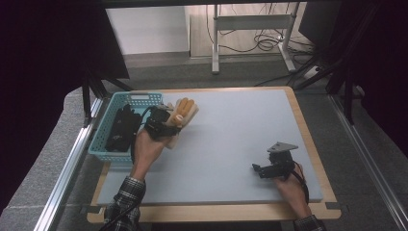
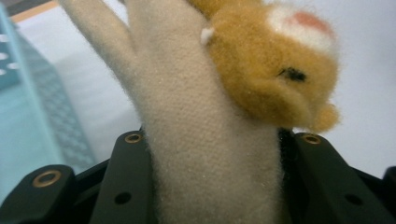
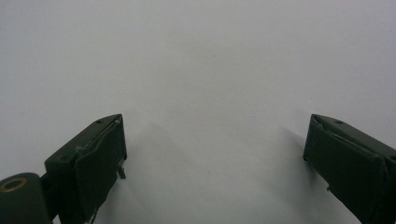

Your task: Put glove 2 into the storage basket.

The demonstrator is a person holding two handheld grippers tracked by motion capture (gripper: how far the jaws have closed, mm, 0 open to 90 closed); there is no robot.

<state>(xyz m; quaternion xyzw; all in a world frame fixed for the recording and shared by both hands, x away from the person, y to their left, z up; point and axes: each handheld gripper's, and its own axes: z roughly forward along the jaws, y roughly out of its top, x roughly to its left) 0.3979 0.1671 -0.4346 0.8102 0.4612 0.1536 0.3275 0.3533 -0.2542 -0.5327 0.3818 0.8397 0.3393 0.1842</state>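
- Beige plush cloth [image 2: 205, 154] of the toy, closest to the lens in the left gripper view, is pinched between my two black jaws, which press against it on both sides.
- Plush toy [image 1: 182, 114]: cream body with an orange-brown furry part bearing a white and pink patch; it is held above the table's left half, just beside the basket's right wall.
- Left gripper [image 1: 161, 122]: clamped onto the toy, my left hand [image 1: 146, 147] behind it, a plaid sleeve at the near edge.
- Turquoise basket [image 1: 98, 139]: slotted plastic, standing at the table's far left corner, with dark objects [image 1: 120, 129] lying inside; what they are I cannot make out.
- Table [image 1: 231, 130]: pale grey top with a wooden border.
- Right gripper [image 1: 272, 168]: resting low near the table's near right corner, well apart from the toy, a grey three-cornered plate on top.
- Right gripper's jaws, in the right gripper view: spread wide over bare grey surface, nothing between them.
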